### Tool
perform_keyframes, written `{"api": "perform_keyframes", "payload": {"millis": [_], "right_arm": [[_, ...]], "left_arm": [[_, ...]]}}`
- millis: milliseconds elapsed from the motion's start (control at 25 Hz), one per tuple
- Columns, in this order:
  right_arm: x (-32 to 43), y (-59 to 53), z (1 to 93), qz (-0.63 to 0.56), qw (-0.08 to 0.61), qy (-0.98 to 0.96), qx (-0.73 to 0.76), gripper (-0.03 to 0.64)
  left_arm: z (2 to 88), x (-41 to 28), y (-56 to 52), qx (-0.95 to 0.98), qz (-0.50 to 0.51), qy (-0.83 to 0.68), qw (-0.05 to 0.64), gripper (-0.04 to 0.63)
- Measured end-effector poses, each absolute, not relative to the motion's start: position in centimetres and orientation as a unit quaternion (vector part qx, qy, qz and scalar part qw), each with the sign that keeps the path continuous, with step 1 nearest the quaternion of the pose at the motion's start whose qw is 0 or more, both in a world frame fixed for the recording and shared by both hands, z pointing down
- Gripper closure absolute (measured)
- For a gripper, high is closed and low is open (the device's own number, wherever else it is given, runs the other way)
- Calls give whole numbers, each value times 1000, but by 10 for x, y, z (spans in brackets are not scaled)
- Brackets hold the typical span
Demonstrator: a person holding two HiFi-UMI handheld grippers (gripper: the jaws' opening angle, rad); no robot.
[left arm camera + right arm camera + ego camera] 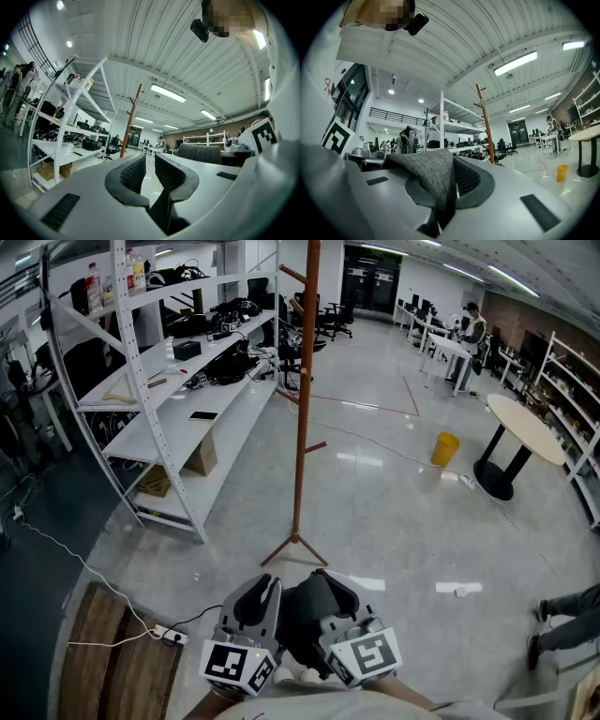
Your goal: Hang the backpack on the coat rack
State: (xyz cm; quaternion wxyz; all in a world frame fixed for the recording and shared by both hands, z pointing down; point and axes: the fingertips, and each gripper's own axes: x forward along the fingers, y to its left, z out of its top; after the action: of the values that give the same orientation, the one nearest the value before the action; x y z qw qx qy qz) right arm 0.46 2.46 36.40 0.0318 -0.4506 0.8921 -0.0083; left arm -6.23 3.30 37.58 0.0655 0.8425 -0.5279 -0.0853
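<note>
The coat rack (pixel 302 427) is a tall brown pole with short pegs on a tripod foot, straight ahead on the glossy floor. It also shows in the left gripper view (pixel 130 119) and the right gripper view (pixel 486 124). The dark grey backpack (pixel 309 610) hangs low between both grippers, near my body. My right gripper (pixel 452 180) is shut on a fold of the backpack's grey fabric (pixel 429 171). My left gripper (pixel 150 168) sits just left of the bag (pixel 199 153), its jaws a little apart with only floor showing between them. Both point level towards the rack.
White metal shelving (pixel 178 381) loaded with gear runs along the left. A power strip (pixel 169 634) with cables lies by a wooden pallet (pixel 112 662). A yellow bin (pixel 445 448) and a round table (pixel 525 427) stand right. A person's legs (pixel 562 620) show at the right edge.
</note>
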Motion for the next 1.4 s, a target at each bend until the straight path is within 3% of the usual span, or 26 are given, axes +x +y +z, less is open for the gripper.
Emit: {"api": "perform_keyframes", "payload": {"millis": [1400], "right_arm": [[59,-3,351,2,41,892,-451,580]], "left_arm": [[371,-35,24,820,-98,-561,54,522]]}}
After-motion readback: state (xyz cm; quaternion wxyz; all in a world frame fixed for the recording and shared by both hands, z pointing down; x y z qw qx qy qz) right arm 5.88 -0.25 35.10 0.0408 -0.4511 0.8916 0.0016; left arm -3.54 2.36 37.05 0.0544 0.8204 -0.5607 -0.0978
